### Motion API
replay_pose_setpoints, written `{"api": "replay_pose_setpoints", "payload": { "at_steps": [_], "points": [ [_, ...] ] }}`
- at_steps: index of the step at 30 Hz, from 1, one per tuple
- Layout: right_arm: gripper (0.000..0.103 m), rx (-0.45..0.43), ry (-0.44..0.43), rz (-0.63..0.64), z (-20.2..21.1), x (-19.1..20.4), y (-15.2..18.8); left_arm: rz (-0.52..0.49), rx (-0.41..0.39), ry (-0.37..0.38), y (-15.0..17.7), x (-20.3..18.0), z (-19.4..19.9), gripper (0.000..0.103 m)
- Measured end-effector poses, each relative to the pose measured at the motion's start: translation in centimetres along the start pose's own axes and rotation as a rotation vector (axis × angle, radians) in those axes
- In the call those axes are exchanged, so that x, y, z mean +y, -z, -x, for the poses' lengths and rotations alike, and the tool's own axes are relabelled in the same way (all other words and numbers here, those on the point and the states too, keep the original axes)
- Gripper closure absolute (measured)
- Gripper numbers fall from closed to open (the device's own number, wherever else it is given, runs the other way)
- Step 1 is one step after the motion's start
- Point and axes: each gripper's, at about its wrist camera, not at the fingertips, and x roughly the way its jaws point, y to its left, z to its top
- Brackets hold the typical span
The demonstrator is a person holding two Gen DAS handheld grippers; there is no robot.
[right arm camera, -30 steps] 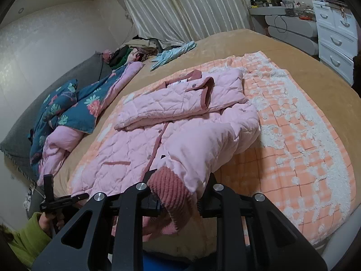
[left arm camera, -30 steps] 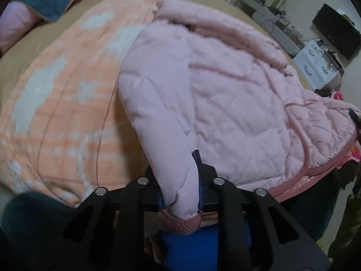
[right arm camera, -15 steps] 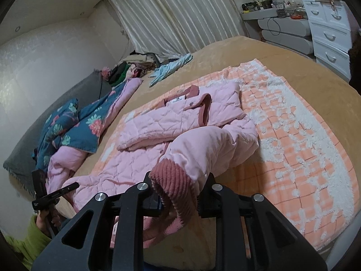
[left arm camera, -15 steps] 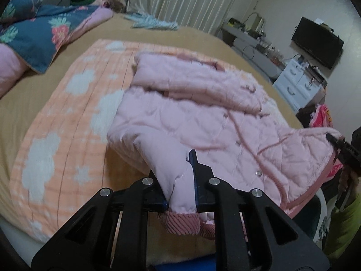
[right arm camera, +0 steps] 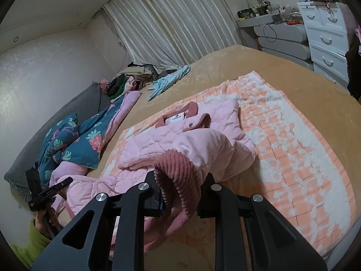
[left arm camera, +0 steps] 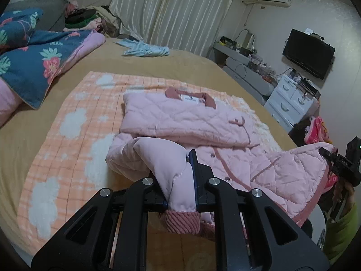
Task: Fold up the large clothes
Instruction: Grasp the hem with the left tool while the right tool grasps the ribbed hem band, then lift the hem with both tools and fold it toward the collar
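A pink quilted jacket (left arm camera: 180, 122) lies on an orange-and-white blanket (left arm camera: 74, 122) on the bed, collar at the far end, one sleeve folded across the chest. My left gripper (left arm camera: 180, 194) is shut on the jacket's bottom corner near a ribbed cuff (left arm camera: 182, 222) and holds it up. My right gripper (right arm camera: 179, 194) is shut on the other bottom corner, with the ribbed pink cuff (right arm camera: 178, 176) hanging between its fingers. The jacket (right arm camera: 180, 140) in the right wrist view has its lower half lifted off the bed. Each gripper shows in the other's view: the right gripper (left arm camera: 338, 164), the left gripper (right arm camera: 49, 192).
A blue floral quilt (left arm camera: 33, 61) lies at the bed's left. A light blue garment (left arm camera: 144, 49) and a clothes pile (left arm camera: 90, 20) lie at the far end. White drawers (left arm camera: 291, 101), a desk and a wall TV (left arm camera: 308, 53) stand to the right.
Both grippers have lifted the jacket's bottom edge and drawn back from it. The views have tilted up, showing more of the room. The holds have not changed.
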Motion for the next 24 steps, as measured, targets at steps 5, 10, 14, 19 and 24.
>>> {"api": "replay_pose_setpoints", "payload": {
  "at_steps": [5, 10, 14, 19, 24],
  "points": [
    [0.085, -0.014, 0.009, 0.018, 0.1, 0.5, -1.5, -0.009, -0.019, 0.0, -1.5, -0.2, -0.1, 0.095],
    [0.085, -0.027, 0.013, 0.025, 0.0, 1.0, -3.2, -0.021, -0.037, -0.003, -2.9, -0.3, 0.0, 0.095],
    [0.085, -0.037, 0.01, 0.025, -0.4, 1.2, -4.4, -0.028, -0.049, -0.018, -4.3, -0.2, -0.5, 0.095],
    [0.085, -0.033, 0.013, 0.005, -1.5, 0.7, -5.7, -0.021, -0.057, -0.029, -5.7, 0.0, -1.4, 0.095],
    [0.085, -0.02, -0.003, -0.055, -3.1, -0.7, -6.8, -0.027, -0.067, -0.051, -6.8, 0.0, -2.8, 0.095]
  ]
}}
